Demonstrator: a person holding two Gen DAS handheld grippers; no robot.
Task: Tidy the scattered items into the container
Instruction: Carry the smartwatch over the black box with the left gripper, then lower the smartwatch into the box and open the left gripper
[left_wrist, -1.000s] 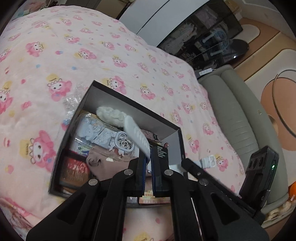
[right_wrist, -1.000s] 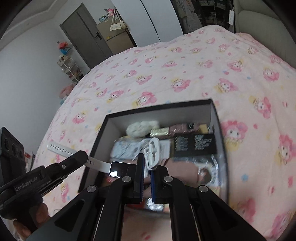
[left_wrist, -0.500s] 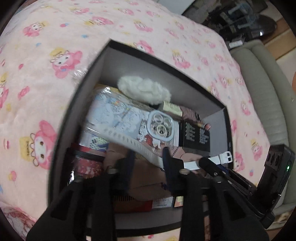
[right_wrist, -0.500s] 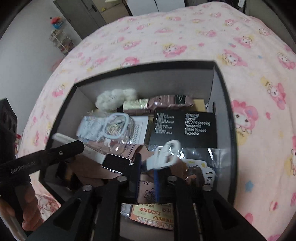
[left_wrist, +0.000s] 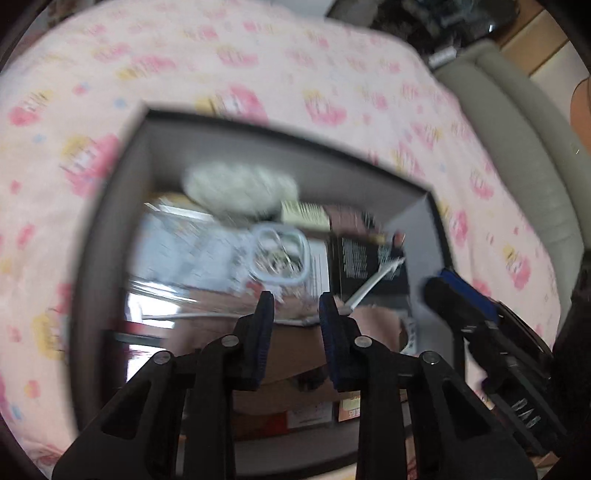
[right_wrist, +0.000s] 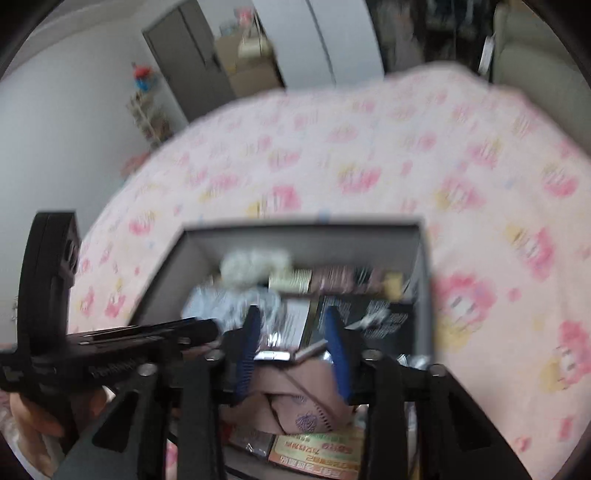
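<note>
A dark box (left_wrist: 332, 173) (right_wrist: 295, 240) lies open on the bed, full of small items. A watch with white straps (left_wrist: 373, 282) rests on top of them, its dark body (right_wrist: 275, 355) low between the right fingers. My left gripper (left_wrist: 295, 314) hangs over the box. Its jaws stand apart and are closing, with nothing pressed between them; the strap lies just beyond the tips. My right gripper (right_wrist: 291, 332) is opening, its pads clear of the watch. Each gripper shows in the other's view: the right gripper (left_wrist: 461, 306) and the left gripper (right_wrist: 147, 336).
Inside the box are a white fluffy item (left_wrist: 240, 188), a black screen-protector pack (left_wrist: 369, 266), a clear case holding rings (left_wrist: 279, 256) and a brown pouch (right_wrist: 295, 395). Pink patterned bedding (left_wrist: 258, 74) surrounds the box. A grey sofa (left_wrist: 517, 147) runs along the right.
Both grippers, earlier shut on the watch's straps above the box, have come down into it and opened. The watch now lies loose on the items inside.
</note>
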